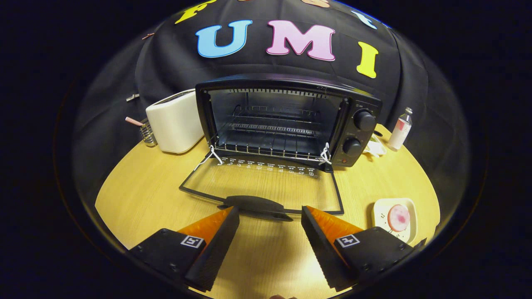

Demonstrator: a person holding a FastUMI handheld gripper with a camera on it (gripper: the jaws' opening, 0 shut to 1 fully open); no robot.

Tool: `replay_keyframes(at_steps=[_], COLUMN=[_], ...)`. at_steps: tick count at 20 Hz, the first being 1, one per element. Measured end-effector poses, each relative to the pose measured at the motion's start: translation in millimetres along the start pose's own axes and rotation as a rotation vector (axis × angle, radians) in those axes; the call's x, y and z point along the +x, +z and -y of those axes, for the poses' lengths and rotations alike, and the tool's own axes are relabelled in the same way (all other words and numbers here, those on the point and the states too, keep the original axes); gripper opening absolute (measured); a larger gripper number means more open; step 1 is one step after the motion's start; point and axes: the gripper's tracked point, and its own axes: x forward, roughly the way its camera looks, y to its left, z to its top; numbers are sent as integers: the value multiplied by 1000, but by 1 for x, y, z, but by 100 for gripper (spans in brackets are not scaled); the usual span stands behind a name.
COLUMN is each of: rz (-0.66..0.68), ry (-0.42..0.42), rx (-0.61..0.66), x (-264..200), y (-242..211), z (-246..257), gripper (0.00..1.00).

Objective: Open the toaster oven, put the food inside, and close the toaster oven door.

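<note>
Toaster oven (286, 120) door (266, 182) down flat. Our gripper (270, 216) spread wide, holding nothing, just short of door handle (255, 204). Food (398, 217) on plate (380, 209) right of oven: we judge it light, soft; pinch edges gently.

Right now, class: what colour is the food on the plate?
Pink, a round piece of food on a cream plate; gripper view.
</note>
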Motion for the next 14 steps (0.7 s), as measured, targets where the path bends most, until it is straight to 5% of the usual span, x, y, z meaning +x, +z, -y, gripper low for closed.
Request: replay_keyframes(at_steps=[9,14], rz=[86,13], ry=[61,36], rx=[-78,-27], x=[-81,-100], y=[46,34], z=[126,219], gripper=[99,99])
